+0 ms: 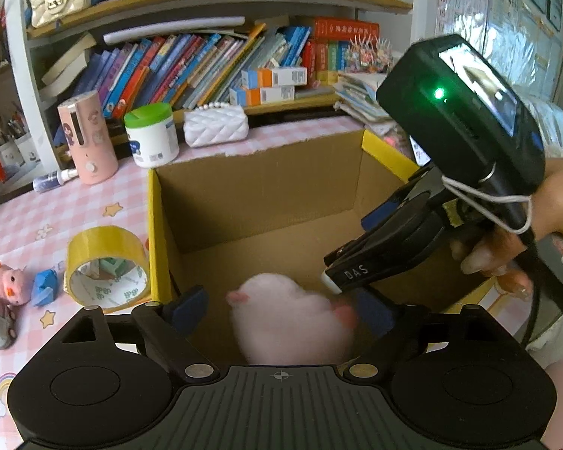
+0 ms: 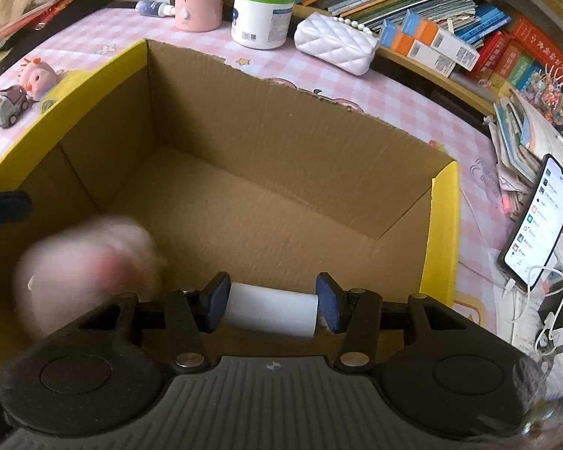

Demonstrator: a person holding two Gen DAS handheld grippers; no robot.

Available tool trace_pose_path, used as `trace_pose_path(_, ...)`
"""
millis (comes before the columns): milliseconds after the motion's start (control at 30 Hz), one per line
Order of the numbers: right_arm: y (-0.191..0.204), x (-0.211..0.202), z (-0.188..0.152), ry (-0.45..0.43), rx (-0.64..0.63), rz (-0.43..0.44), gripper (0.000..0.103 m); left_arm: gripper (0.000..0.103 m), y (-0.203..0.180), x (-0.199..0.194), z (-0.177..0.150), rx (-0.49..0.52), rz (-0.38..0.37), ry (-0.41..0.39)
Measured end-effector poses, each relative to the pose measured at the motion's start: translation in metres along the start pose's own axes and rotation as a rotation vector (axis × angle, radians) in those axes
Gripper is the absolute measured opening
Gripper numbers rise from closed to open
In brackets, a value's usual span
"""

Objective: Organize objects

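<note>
Tablecloth of pink check, bookshelf behind cardboard box

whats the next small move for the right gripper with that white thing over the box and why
Probably open the right gripper and let the white cylinder drop. Its pads clamp the cylinder's two ends, and it already hangs inside the rim of the cardboard box, above bare floor. The pink plush toy sits off to one side, between the open left gripper's fingers, so the spot below looks free.

Blurred pink plush inside open cardboard box
</note>
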State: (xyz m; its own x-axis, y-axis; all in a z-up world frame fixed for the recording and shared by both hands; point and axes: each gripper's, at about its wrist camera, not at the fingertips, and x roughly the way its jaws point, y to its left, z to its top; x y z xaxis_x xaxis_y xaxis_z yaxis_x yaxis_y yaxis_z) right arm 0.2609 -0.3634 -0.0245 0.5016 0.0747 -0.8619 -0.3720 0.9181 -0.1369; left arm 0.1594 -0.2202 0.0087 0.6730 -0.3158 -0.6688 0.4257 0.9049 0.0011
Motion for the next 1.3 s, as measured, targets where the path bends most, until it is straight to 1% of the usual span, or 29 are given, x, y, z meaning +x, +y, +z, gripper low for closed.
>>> trace_pose_path(200,0.000,-0.015,-0.002,-0.069,0.028,-0.014,0.047,0.091,0.001,-0.017,0.002,-0.025,-0.019,-0.065)
trace_pose_path(267,-0.001,-0.025,-0.003,-0.099,0.060,-0.018,0.048,0.095,0.002,-0.025,0.002,-0.035,-0.023,-0.092)
trace_pose_path(400,-0.002,-0.050,-0.010,-0.177,0.129,-0.049,0.050,0.096,0.010,-0.043,0.000,-0.069,-0.022,-0.144)
trace_pose_path(433,-0.001,-0.058,-0.013,-0.202,0.146,-0.066,0.054,0.097,0.012,-0.048,-0.001,-0.078,-0.023,-0.155)
trace_pose_path(467,0.001,-0.066,-0.016,-0.229,0.164,-0.090,0.055,0.097,0.014,-0.052,-0.002,-0.085,-0.023,-0.166)
trace_pose_path(600,0.005,-0.097,-0.034,-0.320,0.263,-0.167,0.056,0.098,0.024,-0.070,-0.008,-0.113,-0.016,-0.206)
trace_pose_path(700,0.011,-0.116,-0.051,-0.372,0.343,-0.221,0.056,0.098,0.032,-0.082,-0.015,-0.132,-0.013,-0.227)
trace_pose_path(833,0.028,-0.137,-0.077,-0.416,0.403,-0.303,0.056,0.098,0.045,-0.098,-0.032,-0.159,0.014,-0.256)
trace_pose_path(933,0.045,-0.148,-0.097,-0.426,0.448,-0.340,0.057,0.099,0.055,-0.103,-0.047,-0.177,0.027,-0.244)
trace_pose_path(1033,0.064,-0.150,-0.114,-0.413,0.493,-0.358,0.058,0.099,0.063,-0.107,-0.064,-0.181,0.036,-0.208)
trace_pose_path(1167,0.095,-0.144,-0.135,-0.348,0.546,-0.349,0.058,0.099,0.073,-0.115,-0.088,-0.176,0.058,-0.166)
trace_pose_path(1300,0.128,-0.135,-0.146,-0.287,0.546,-0.338,0.058,0.099,0.083,-0.123,-0.108,-0.181,0.064,-0.115)
